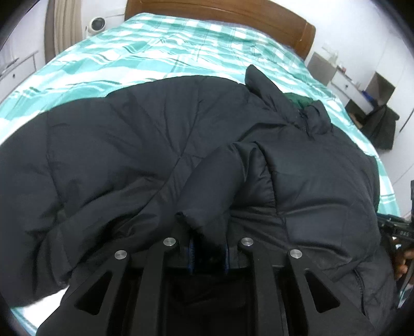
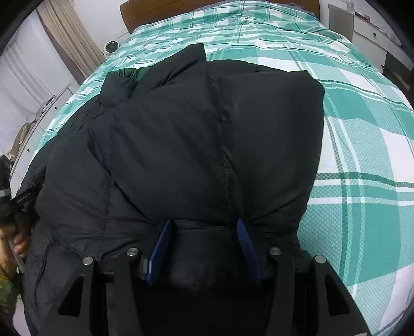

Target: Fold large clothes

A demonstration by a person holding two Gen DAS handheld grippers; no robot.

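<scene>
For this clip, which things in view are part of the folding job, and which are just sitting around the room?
Part of the job:
- black puffer jacket
- left gripper, shut on a jacket fold
- right gripper, jacket fabric between its blue pads
- bed with the green plaid cover, the work surface

Just lying about:
- small white fan
- curtain
- white drawer unit

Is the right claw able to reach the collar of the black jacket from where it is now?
Probably not directly. The right claw sits at the near edge of the black jacket, with padded fabric between its blue pads. The collar lies at the far left end, beyond the folded bulk.
</scene>
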